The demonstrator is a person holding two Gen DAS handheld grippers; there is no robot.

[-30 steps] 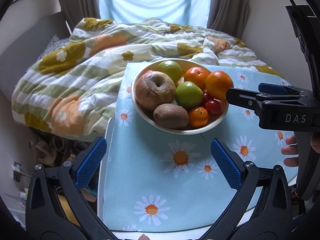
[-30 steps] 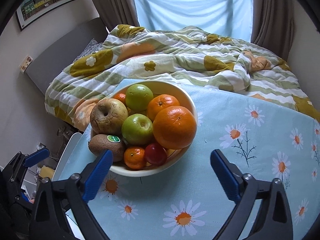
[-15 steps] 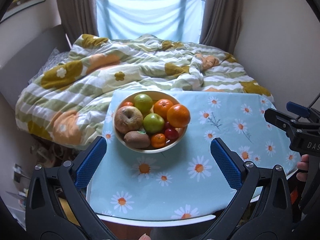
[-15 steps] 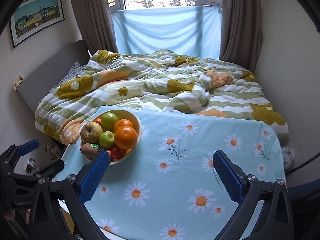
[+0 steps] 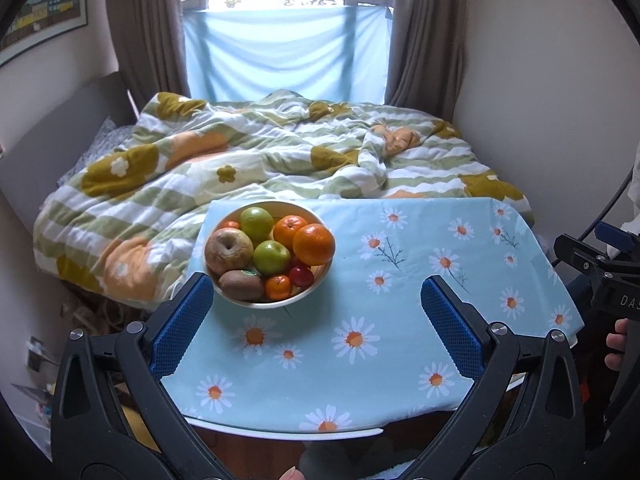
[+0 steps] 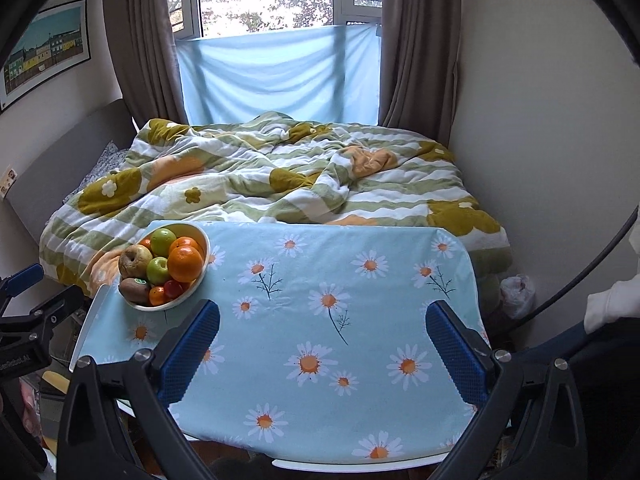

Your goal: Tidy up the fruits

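Note:
A cream bowl heaped with fruit stands at the far left of a table with a daisy-print blue cloth. It holds a large orange, green apples, a brownish apple, a kiwi, small tangerines and a red fruit. My left gripper hangs open in front of the bowl, nothing between its blue pads. Well right of the bowl, my right gripper is open over the cloth's near half.
A bed with a rumpled flower-pattern duvet lies right behind the table, under a window with brown curtains. Walls close in on both sides. A white plastic bag sits on the floor at the table's right.
Both grippers have pulled back and up from the bowl, which now looks much smaller. Each stays open. The fruit has not moved.

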